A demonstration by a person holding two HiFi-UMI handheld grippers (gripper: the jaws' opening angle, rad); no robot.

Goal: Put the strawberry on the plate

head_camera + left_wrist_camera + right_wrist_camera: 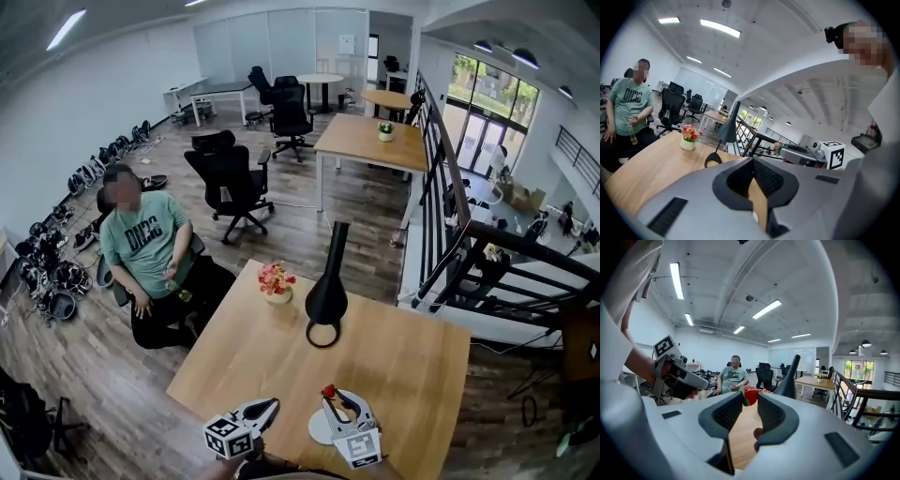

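Light wooden table (394,366) in an open office carries a small white round plate (317,429) at its near edge. The right gripper (330,401) is clamped on the red strawberry (328,391), lifted just beyond that plate, perhaps over its rim. Left of the plate, the left gripper (272,405) has its jaws together, empty. Pickup looks done; lowering and release remain.

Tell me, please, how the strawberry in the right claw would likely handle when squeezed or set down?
Probably soft: the strawberry is pinched at the tips of the right claw, so harder squeezing could bruise it. Small, so likely light. Rounded, it may roll on the plate.
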